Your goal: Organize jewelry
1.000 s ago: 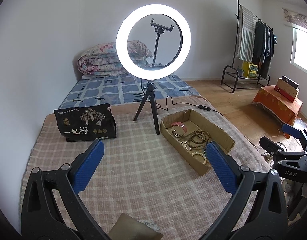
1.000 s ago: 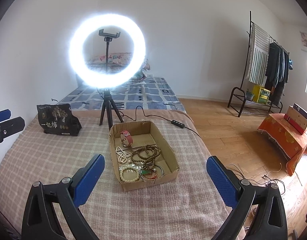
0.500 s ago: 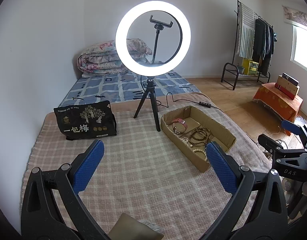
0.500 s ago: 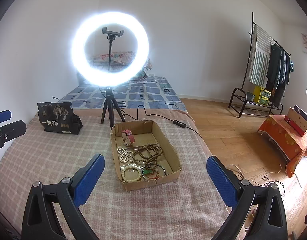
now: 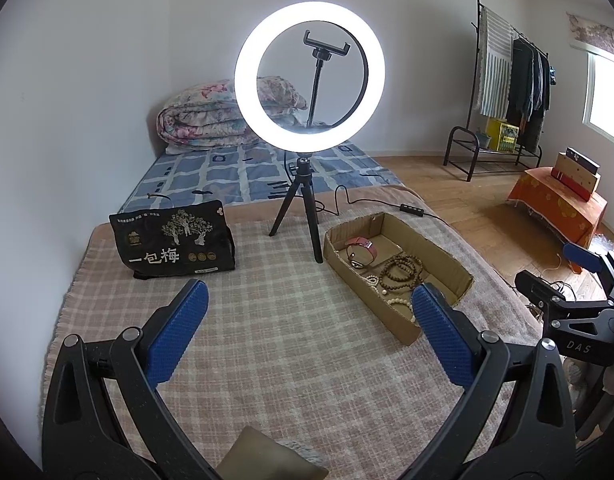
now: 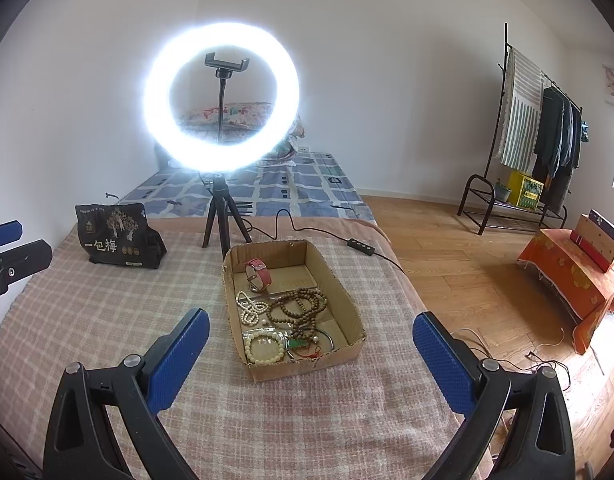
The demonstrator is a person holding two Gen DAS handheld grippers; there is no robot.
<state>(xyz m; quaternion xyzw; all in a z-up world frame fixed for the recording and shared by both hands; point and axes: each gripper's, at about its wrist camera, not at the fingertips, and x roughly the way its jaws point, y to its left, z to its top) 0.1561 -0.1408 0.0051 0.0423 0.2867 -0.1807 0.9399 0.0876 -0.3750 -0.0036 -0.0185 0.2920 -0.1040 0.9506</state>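
Inside the shallow cardboard box (image 6: 349,298) on the checked blanket (image 6: 107,312) lies a tangle: red-strapped watch (image 6: 259,274), brown bead strands (image 6: 303,308), white bead bracelets (image 6: 263,346). Only the right wrist view shows the green pendant (image 6: 297,345) and bangle. Left gripper (image 5: 309,316) and right gripper (image 6: 311,338) both gape wide, holding nothing.

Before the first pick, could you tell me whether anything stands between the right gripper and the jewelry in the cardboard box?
Nothing visible does. The right gripper is open, just short of the open-topped cardboard box; only its low front wall stands before the cream bracelet.
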